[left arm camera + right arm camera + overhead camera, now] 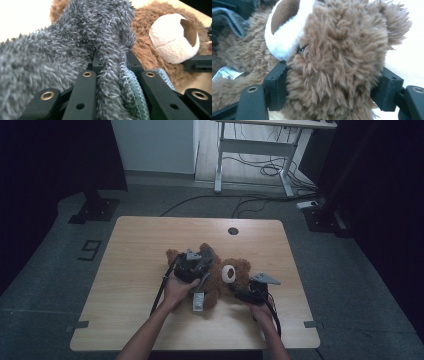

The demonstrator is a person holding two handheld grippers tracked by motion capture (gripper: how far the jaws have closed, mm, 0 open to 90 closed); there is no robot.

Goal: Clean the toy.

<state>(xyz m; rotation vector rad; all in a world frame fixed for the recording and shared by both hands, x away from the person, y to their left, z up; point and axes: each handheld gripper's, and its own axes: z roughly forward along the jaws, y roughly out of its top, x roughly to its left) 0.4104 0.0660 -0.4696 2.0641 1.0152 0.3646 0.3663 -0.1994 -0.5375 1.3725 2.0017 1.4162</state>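
Observation:
A brown teddy bear (220,287) lies on the wooden table (135,255) with its white muzzle (228,273) facing up. A grey fluffy cloth (208,254) lies over its body. My left gripper (202,264) is over the bear's body, its jaws shut on a fold of the grey cloth (100,37), with the bear (147,50) just behind it. My right gripper (241,290) comes in from the right. Its two jaws press on either side of the bear's head (337,50). A white label (198,301) hangs from the bear's near side.
The table has a round cable hole (233,231) near its far edge. Bare wood lies left of the bear and along the near edge. Beyond the table stand a white desk frame (250,150) and cables (265,170) on the floor.

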